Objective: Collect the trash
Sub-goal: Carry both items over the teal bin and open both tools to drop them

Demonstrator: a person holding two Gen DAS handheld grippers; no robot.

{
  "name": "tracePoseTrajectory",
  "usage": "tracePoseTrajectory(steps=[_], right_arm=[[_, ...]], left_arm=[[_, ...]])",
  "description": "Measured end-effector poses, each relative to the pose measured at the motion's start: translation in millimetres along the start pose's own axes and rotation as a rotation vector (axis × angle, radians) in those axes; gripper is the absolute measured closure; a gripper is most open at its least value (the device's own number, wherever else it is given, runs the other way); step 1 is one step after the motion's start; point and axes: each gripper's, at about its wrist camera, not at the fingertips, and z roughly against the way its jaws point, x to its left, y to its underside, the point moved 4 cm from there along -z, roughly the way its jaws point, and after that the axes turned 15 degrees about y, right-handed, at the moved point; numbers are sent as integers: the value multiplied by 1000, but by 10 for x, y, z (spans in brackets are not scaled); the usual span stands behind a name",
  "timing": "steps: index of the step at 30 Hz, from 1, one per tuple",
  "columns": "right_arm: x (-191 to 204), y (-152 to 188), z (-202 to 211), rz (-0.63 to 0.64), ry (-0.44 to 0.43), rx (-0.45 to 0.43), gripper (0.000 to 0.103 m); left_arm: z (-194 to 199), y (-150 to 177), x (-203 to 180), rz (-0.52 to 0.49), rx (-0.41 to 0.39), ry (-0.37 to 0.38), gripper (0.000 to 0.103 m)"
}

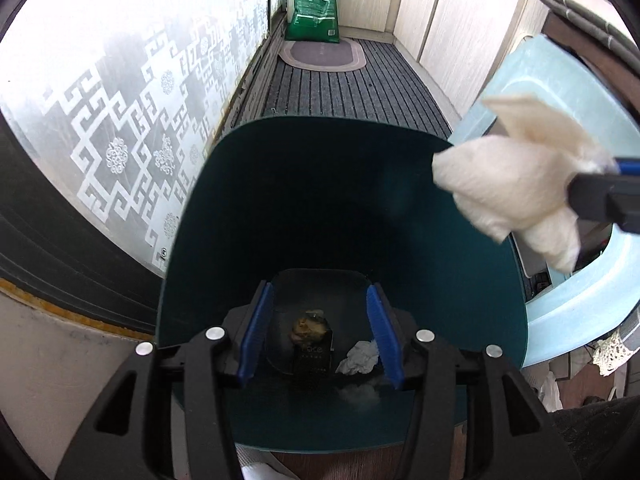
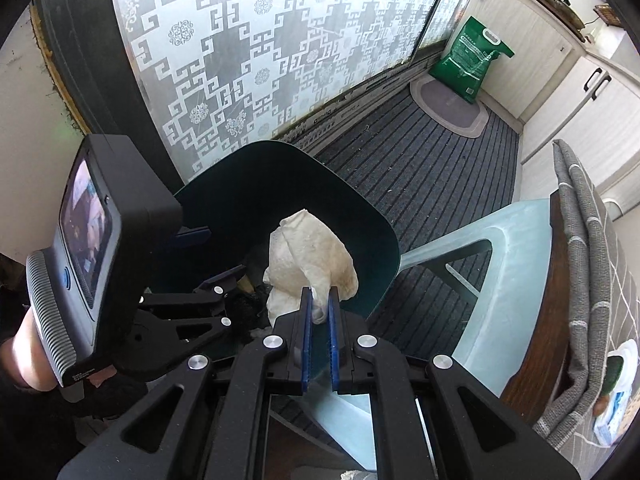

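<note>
A dark green trash bin (image 1: 224,216) stands on the floor, also seen in the right wrist view (image 2: 256,176). My left gripper (image 1: 320,300) is open and empty over the bin's mouth. Inside lie a dark packet (image 1: 314,346) and a crumpled white tissue (image 1: 360,358). My right gripper (image 2: 319,300) is shut on a crumpled white tissue (image 2: 308,256) and holds it above the bin's right rim; the tissue shows in the left wrist view (image 1: 508,184) too.
A pale blue plastic stool (image 2: 496,248) stands right of the bin. A patterned glass sliding door (image 2: 260,52) is on the left. A green sack (image 2: 468,60) and an oval mat (image 2: 452,108) lie at the far end by white cabinets (image 2: 576,92).
</note>
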Motion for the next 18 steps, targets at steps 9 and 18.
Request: tracePoseTrajectory(steps=[9, 18], right_arm=[[182, 13, -171, -8, -40, 28, 96], [255, 92, -364, -83, -142, 79, 96]], left_arm=[[569, -203, 61, 29, -192, 13, 64], [1088, -345, -60, 29, -351, 47, 72]])
